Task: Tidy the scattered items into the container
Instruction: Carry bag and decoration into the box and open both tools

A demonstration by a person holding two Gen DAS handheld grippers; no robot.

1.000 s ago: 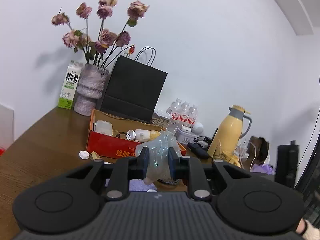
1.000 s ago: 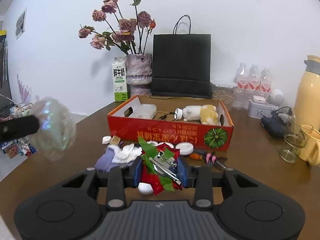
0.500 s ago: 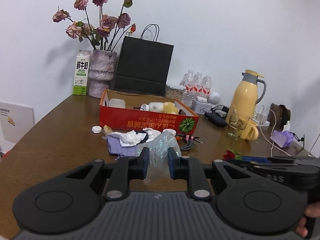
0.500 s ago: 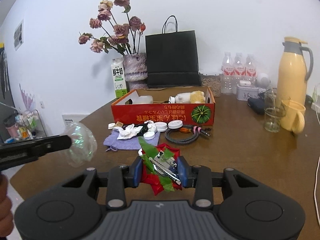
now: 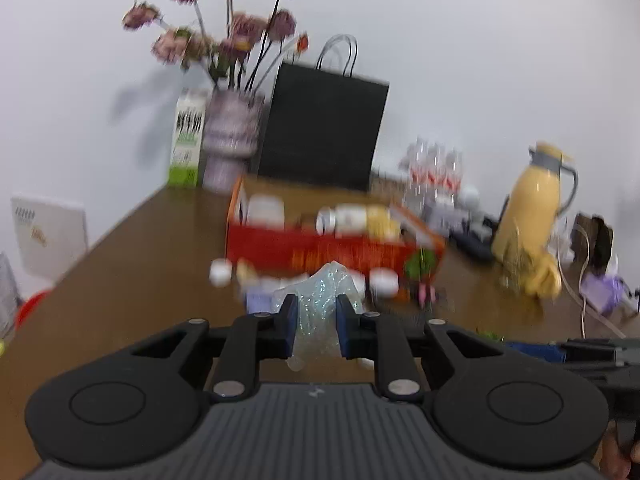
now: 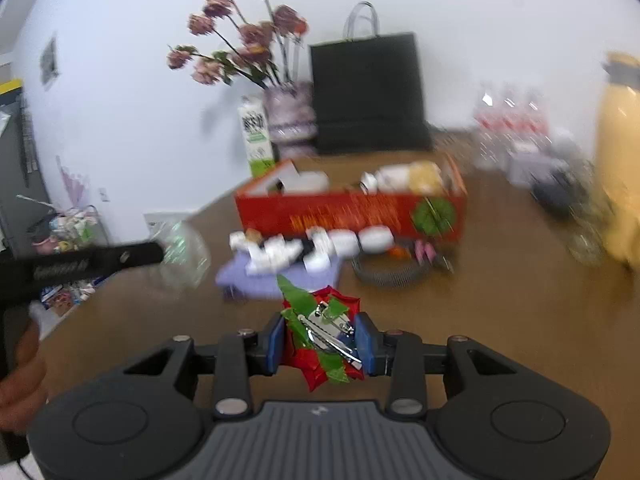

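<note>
Left tongs [image 5: 312,327]: closed on a crumpled clear plastic bag [image 5: 324,300], which bulges up and forward past the fingertips and hangs a little below them.
Right tongs [image 6: 320,340]: clamped on a red flower clip [image 6: 324,336] with green leaves and a silver metal clasp, held between the blue pads above the bench [image 6: 500,304].
Container: red cardboard box [image 6: 352,216] ahead of both tongs, well apart from each; it holds a white tub, a small white bottle and something yellow.
Loose items: white lids [image 6: 376,238], white tissue on a lilac cloth [image 6: 276,270], and a coiled dark cable [image 6: 390,270] lie just in front of the box, between it and the right tongs.
Side view of left tongs: from the right wrist camera the left tongs [image 6: 160,254] show at the left, level with the bench edge, the bag shimmering at their tip.
Backdrop: black paper bag [image 5: 320,128], vase of dried roses [image 5: 232,140], milk carton [image 5: 187,140], yellow thermos [image 5: 528,216]; all blurred.
</note>
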